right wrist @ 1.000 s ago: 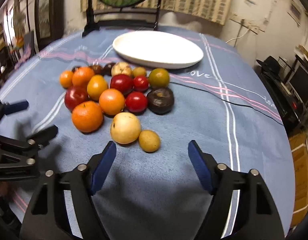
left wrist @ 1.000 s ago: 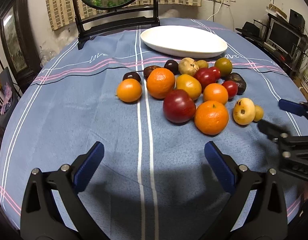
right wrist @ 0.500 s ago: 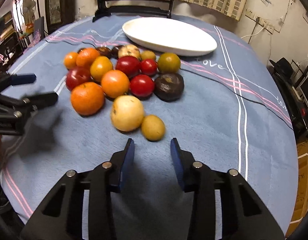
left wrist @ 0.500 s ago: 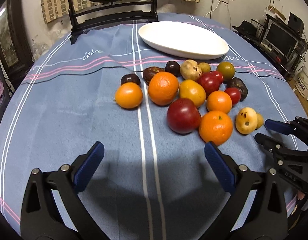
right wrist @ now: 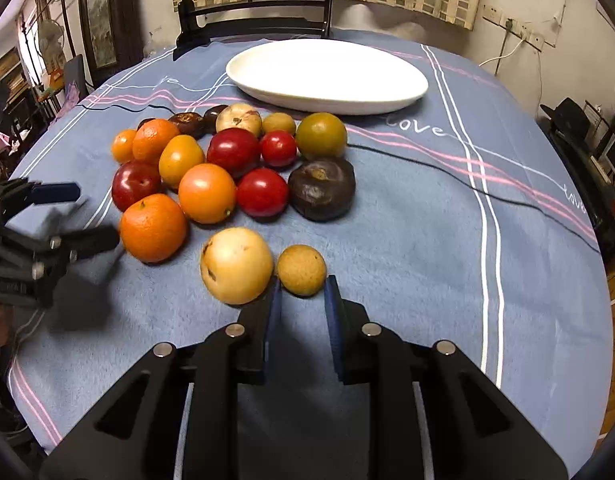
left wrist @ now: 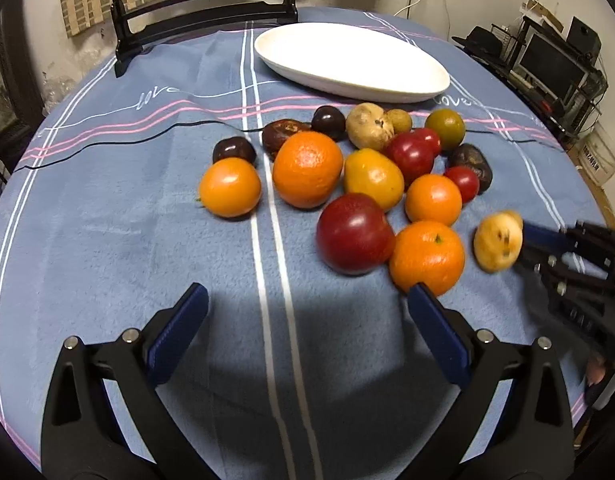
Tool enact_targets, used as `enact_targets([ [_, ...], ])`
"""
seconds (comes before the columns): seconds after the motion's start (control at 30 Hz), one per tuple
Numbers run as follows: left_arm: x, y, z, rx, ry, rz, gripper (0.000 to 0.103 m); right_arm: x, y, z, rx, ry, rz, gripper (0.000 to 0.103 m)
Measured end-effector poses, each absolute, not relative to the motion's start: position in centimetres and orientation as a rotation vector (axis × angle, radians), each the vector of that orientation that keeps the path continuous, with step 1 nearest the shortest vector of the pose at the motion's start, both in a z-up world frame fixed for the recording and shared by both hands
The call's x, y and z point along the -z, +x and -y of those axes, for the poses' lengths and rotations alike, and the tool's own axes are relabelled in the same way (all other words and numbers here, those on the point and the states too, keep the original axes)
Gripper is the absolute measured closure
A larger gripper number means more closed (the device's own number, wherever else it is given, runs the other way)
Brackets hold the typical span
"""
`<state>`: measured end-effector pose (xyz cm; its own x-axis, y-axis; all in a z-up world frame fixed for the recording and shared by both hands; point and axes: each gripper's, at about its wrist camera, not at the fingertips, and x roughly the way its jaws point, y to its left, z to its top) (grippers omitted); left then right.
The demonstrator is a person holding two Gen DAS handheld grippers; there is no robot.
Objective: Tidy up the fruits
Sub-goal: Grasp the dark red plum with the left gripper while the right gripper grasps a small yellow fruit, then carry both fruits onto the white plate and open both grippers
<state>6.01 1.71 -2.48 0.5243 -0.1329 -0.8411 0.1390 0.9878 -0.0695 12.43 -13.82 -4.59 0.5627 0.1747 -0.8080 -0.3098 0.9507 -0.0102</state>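
Several fruits lie clustered on the blue tablecloth: oranges (left wrist: 426, 257), a red apple (left wrist: 353, 233), a pale yellow pear-like fruit (right wrist: 236, 265) and a small tan round fruit (right wrist: 301, 269). A white oval plate (right wrist: 327, 74) stands empty behind them. My right gripper (right wrist: 302, 286) is narrowed, its fingertips just at the near side of the small tan fruit, not closed on it. My left gripper (left wrist: 305, 300) is wide open, empty, just short of the red apple and the nearest orange.
A black wooden stand (left wrist: 203, 4) holding a round picture is at the table's far edge. A black cable (right wrist: 467, 188) runs across the cloth right of the fruits. Shelves with electronics (left wrist: 555, 60) stand beyond the table's right side.
My right gripper has narrowed from wide open and moved forward up to the small tan fruit. My left gripper has moved slightly closer to the fruits, still open.
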Motion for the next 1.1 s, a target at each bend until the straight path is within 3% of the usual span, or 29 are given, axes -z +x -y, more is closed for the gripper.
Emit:
enact_targets([
  [0.13, 2.2, 6.8, -1.3, 0.162, 0.025, -1.001, 0.004, 4.4, 12.1, 13.8, -0.281, -0.17, -0.923, 0.081],
  [0.27, 2.2, 7.3, -1.5, 0.224, -0.003, -1.008, 0.03, 3.9, 11.8, 14.0, -0.292, -0.159, -0.907, 0.081],
  [0.73, 3.3, 9.3, 0.0, 0.334, 0.142, -0.981, 0.033, 3.8, 11.4, 14.4, -0.304, -0.149, -0.916, 0.081],
  [0.83, 3.4, 9.9, -0.1, 0.352, 0.079, -0.987, 0.041, 4.1, 12.2, 14.5, -0.289, -0.138, -0.928, 0.076],
  [0.9, 3.3, 9.9, 0.2, 0.382, 0.068, -0.978, 0.061, 4.3, 12.6, 14.5, -0.279, -0.143, -0.932, 0.065],
  [1.1, 3.4, 9.9, 0.4, 0.376, 0.038, -0.974, 0.061, 4.7, 14.1, 13.6, -0.291, -0.181, -0.948, 0.066],
])
